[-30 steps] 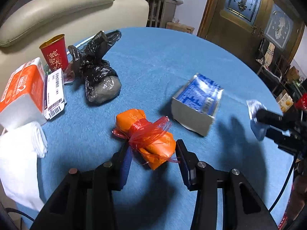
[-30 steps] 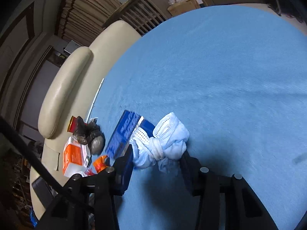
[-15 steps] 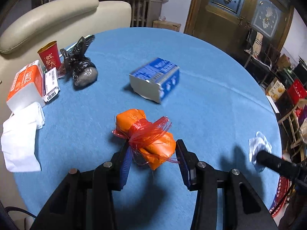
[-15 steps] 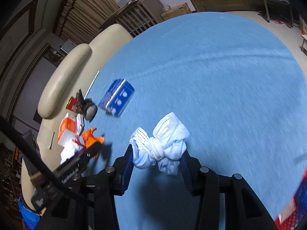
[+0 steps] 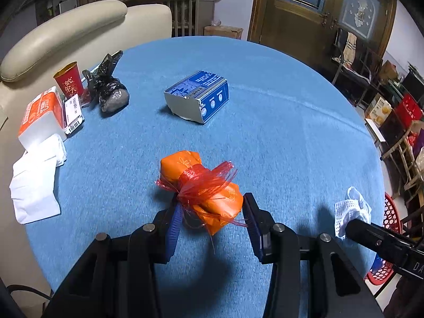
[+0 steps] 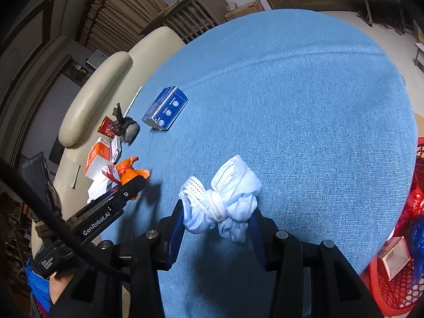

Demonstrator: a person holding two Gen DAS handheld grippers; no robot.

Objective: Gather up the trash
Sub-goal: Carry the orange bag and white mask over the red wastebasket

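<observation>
While both grips hold above the blue worktop, each carries trash.
Left hand-held gripper clamps orange bundle; right hand-held gripper clamps knotted white mask; red basket at 4 o'clock; blue box at 12, far.

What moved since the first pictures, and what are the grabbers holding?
Both grippers drew back from the blue box toward the table's near edge by the red basket. The left gripper still holds the orange bundle, the right gripper the white bundle. The box, black bag and cup stayed put.
</observation>
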